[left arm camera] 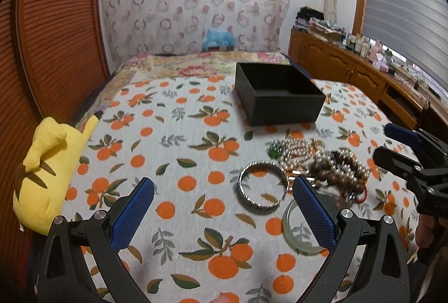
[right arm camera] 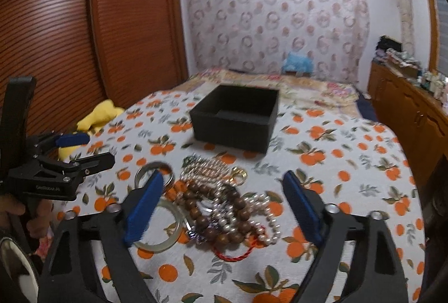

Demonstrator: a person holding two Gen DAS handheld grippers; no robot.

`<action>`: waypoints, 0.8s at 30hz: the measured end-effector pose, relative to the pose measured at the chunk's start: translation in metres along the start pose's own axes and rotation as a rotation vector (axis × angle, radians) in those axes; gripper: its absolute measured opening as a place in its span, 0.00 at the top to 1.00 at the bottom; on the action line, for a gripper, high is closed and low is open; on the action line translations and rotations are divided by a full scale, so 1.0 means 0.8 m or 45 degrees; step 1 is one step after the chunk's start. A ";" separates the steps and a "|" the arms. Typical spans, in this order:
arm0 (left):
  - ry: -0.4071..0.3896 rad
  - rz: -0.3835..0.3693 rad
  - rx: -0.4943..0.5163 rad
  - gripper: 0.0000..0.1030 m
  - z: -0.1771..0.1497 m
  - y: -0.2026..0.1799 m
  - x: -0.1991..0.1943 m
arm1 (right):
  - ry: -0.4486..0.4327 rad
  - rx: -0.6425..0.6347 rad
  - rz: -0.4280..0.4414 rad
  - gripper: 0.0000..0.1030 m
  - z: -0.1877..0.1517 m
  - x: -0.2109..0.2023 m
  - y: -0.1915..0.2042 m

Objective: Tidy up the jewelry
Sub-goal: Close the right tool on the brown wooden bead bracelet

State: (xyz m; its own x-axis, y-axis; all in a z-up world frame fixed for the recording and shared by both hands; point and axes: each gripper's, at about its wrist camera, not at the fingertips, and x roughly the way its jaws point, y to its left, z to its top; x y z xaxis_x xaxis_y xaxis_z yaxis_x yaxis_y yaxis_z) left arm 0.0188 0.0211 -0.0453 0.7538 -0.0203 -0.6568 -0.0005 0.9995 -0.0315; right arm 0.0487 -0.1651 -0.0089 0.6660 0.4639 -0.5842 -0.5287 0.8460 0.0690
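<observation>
A heap of jewelry (left arm camera: 327, 165) lies on the orange-print bedspread: pearl strands (right arm camera: 266, 207), brown wooden beads (right arm camera: 215, 210), a silver bangle (left arm camera: 261, 188), a pale jade bangle (left arm camera: 301, 230) and a red cord (right arm camera: 232, 256). An open black box (left arm camera: 275, 94) stands behind it, also in the right wrist view (right arm camera: 238, 115). My left gripper (left arm camera: 224, 188) is open, just left of the heap, above the silver bangle. My right gripper (right arm camera: 224, 185) is open, over the heap, and shows in the left wrist view (left arm camera: 392, 143).
A yellow plush toy (left arm camera: 47, 168) lies at the bed's left edge by the wooden louvred doors (right arm camera: 70, 31). A wooden cabinet (left arm camera: 350, 70) with clutter runs along the right. A blue object (right arm camera: 296, 63) sits at the far end of the bed.
</observation>
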 end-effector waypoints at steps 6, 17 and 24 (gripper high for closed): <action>0.046 -0.009 -0.002 0.07 -0.009 0.006 0.009 | 0.104 -0.088 0.070 0.41 -0.006 0.026 0.017; 0.103 -0.035 0.013 0.07 -0.016 0.003 0.022 | 0.245 -0.179 0.082 0.50 -0.023 0.056 0.023; 0.124 -0.042 0.021 0.07 -0.018 0.000 0.029 | 0.254 -0.251 0.034 0.75 -0.025 0.059 0.026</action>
State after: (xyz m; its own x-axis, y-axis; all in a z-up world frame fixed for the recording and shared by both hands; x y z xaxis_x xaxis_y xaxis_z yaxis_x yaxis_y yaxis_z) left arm 0.0267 0.0205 -0.0712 0.6859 -0.0548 -0.7256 0.0350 0.9985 -0.0423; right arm 0.0589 -0.1307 -0.0512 0.5442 0.4078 -0.7332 -0.6497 0.7578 -0.0608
